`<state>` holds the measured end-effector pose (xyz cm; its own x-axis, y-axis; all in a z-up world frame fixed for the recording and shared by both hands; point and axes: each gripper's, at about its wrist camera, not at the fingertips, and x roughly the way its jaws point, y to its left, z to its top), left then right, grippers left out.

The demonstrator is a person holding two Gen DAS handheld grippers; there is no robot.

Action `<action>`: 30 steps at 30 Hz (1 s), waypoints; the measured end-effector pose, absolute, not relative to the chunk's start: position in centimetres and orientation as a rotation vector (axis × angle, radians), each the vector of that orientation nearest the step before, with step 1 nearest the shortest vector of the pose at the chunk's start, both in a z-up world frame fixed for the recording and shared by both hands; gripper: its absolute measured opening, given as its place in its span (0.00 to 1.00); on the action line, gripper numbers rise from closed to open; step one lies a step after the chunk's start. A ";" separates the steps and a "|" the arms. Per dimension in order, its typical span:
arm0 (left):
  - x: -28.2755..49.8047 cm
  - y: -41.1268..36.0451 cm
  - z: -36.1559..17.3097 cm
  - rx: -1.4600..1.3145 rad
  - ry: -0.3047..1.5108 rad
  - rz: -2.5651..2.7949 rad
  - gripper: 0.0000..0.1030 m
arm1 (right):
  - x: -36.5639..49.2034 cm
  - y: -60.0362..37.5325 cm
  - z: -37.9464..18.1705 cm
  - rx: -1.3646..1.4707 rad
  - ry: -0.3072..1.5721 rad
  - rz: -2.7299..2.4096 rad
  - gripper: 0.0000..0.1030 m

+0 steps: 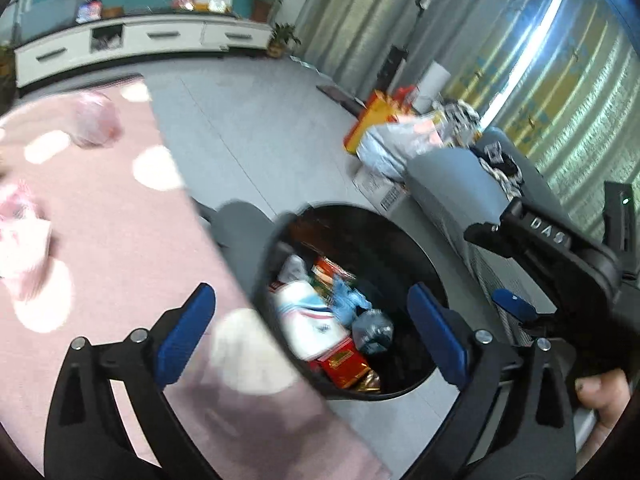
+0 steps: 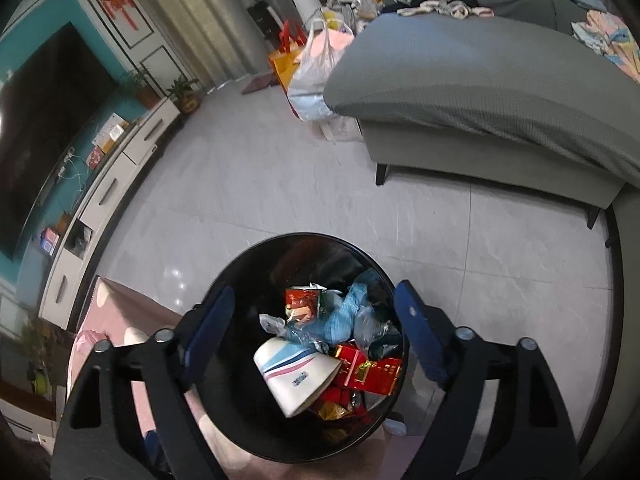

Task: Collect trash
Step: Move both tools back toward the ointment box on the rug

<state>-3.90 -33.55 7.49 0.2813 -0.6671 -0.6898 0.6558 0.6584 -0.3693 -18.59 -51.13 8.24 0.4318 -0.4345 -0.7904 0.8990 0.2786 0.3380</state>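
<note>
A black round trash bin (image 1: 404, 240) stands on the floor beside a pink table; it also shows in the right wrist view (image 2: 240, 272). Inside lie a white paper cup with stripes (image 2: 296, 372), red wrappers (image 2: 372, 372) and blue plastic (image 2: 340, 320). My left gripper (image 1: 316, 336) is open and empty, spanning the table edge and the bin. My right gripper (image 2: 316, 336) is open and empty above the bin; its body shows in the left wrist view (image 1: 560, 264). Pink crumpled bags (image 1: 96, 120) lie on the table.
The pink table with white spots (image 1: 120, 220) fills the left. A grey sofa (image 2: 500, 92) with clothes stands at right. Bags (image 2: 316, 68) sit on the floor by the sofa. A white TV cabinet (image 1: 140, 40) lines the far wall.
</note>
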 end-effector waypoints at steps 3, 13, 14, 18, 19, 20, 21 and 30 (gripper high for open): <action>-3.2 -30.3 9.1 -0.046 0.906 -0.838 0.97 | -17.6 -50.2 9.0 0.842 0.638 -0.961 0.82; 0.0 -17.1 10.8 -0.087 0.866 -0.526 0.97 | -12.4 -44.2 12.3 0.648 0.645 -0.792 0.87; 0.3 -15.8 10.7 -0.087 0.866 -0.496 0.97 | -11.7 -43.6 12.5 0.632 0.649 -0.769 0.87; 1.8 -10.9 9.6 -0.134 0.864 -0.363 0.97 | -9.0 -40.3 13.1 0.564 0.667 -0.660 0.87; 2.1 -10.1 9.3 -0.148 0.872 -0.343 0.97 | -8.2 -39.5 13.2 0.547 0.673 -0.630 0.88; 2.6 -9.1 8.9 -0.162 0.886 -0.320 0.97 | -7.3 -38.4 13.2 0.526 0.681 -0.594 0.89; 2.8 -8.5 8.7 -0.165 0.892 -0.311 0.97 | -6.7 -37.7 13.2 0.513 0.690 -0.572 0.89; 5.2 -2.4 6.5 -0.271 0.922 -0.167 0.97 | -1.1 -30.0 10.9 0.369 0.825 -0.363 0.89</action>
